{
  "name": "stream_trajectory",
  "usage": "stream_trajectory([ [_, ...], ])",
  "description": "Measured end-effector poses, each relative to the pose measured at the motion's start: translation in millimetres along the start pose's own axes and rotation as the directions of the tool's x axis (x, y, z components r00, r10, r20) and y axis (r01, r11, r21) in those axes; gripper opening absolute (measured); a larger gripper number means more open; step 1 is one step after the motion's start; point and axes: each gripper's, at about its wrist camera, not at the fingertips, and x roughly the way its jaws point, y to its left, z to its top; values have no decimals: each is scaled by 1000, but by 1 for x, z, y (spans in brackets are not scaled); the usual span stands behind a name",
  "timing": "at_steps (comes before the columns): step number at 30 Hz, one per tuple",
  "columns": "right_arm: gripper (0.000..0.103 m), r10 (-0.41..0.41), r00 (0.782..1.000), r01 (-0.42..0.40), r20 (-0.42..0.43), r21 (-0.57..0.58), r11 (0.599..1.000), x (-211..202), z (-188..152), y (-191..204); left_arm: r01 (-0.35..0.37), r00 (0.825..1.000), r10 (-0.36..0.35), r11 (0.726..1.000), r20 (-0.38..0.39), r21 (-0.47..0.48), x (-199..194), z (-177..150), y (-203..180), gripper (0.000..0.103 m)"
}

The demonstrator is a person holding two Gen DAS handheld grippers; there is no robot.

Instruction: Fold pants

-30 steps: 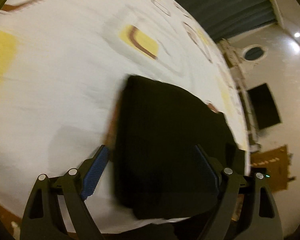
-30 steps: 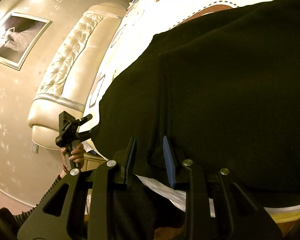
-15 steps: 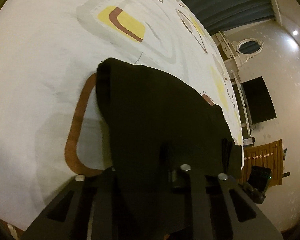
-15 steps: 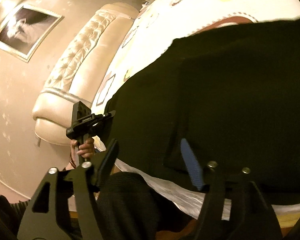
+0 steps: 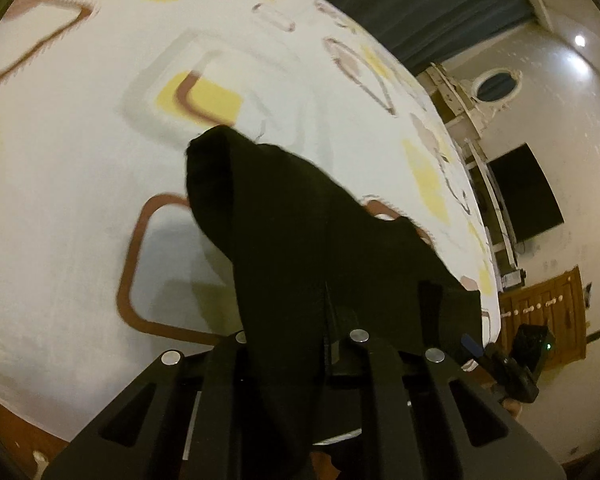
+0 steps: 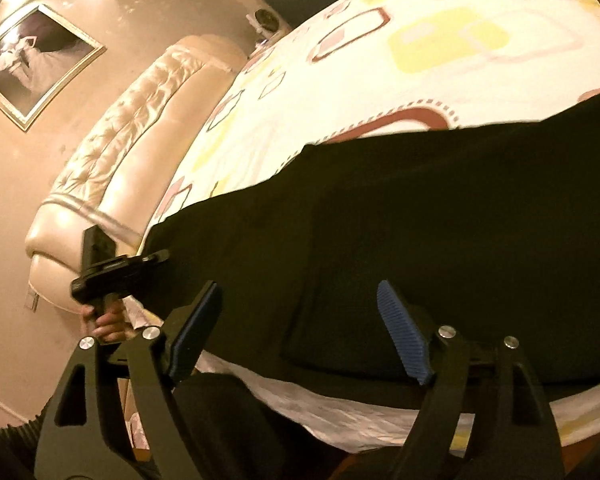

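We find the left tool clenched on the lifted near edge of the black pants on the bed, the right tool released above them; next, we judge, carry that edge far across.

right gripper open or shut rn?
Open. The right gripper has its blue-padded fingers spread wide over the black pants, gripping nothing.

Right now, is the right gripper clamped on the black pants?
No, the right gripper is open, its blue-padded fingers spread wide apart over the black pants without pinching any fabric.
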Motion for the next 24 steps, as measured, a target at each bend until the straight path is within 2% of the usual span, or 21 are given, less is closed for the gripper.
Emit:
stream_trajectory([
  [4, 80, -40, 999, 41, 28, -16, 999, -11, 4, 0, -7, 1000, 6, 998, 15, 67, -11, 6, -39, 13],
  [8, 83, -114, 992, 116, 59, -37, 993, -20, 9, 1, 0, 1000, -4, 989, 26, 146, -15, 11, -91, 13],
  [13, 89, -216, 970, 225, 109, -77, 971, -32, 12, 0, 8, 1000, -11, 969, 12, 246, -10, 6, -153, 13],
  [16, 90, -267, 954, 279, 136, -71, 958, -39, 16, -3, -5, 1000, 3, 955, 7, 295, -1, 2, -185, 13],
  [24, 90, -301, 930, 306, 213, 12, 952, -76, 31, -21, -34, 999, 42, 925, -13, 379, 42, -20, -262, 13],
])
